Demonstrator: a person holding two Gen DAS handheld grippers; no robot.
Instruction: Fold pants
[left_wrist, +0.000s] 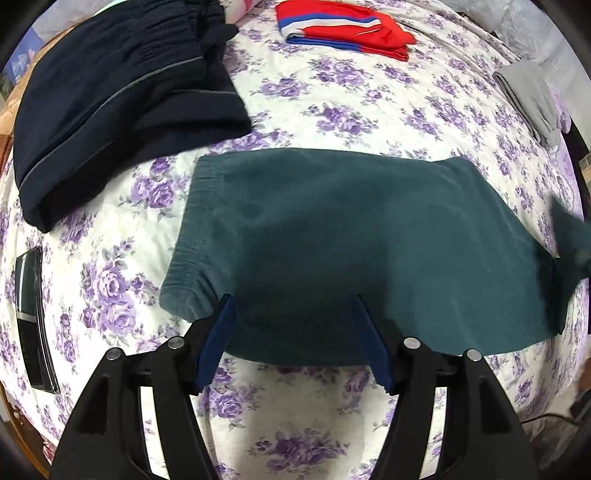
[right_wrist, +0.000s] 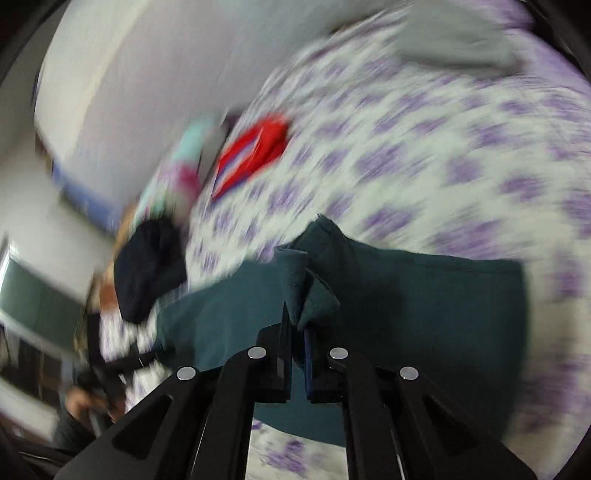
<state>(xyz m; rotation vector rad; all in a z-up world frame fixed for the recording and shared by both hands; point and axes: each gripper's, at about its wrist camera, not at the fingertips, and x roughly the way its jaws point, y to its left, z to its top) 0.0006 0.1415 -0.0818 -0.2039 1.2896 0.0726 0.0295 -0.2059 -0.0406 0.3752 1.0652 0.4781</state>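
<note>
Handling the teal pants (left_wrist: 351, 240), we judge the fleece-like cloth soft, light and limp, best taken at a hem or the elastic waistband, where bunched layers give the pads something to bite. Our right gripper (right_wrist: 297, 325) is clenched on a gathered fold of the pant leg, raised just ahead of its fingertips, that view blurred. Our left gripper (left_wrist: 291, 299) is spread and empty, fingertips over the near edge; pants flat on the floral bedspread (left_wrist: 332, 99) ahead, waistband left.
</note>
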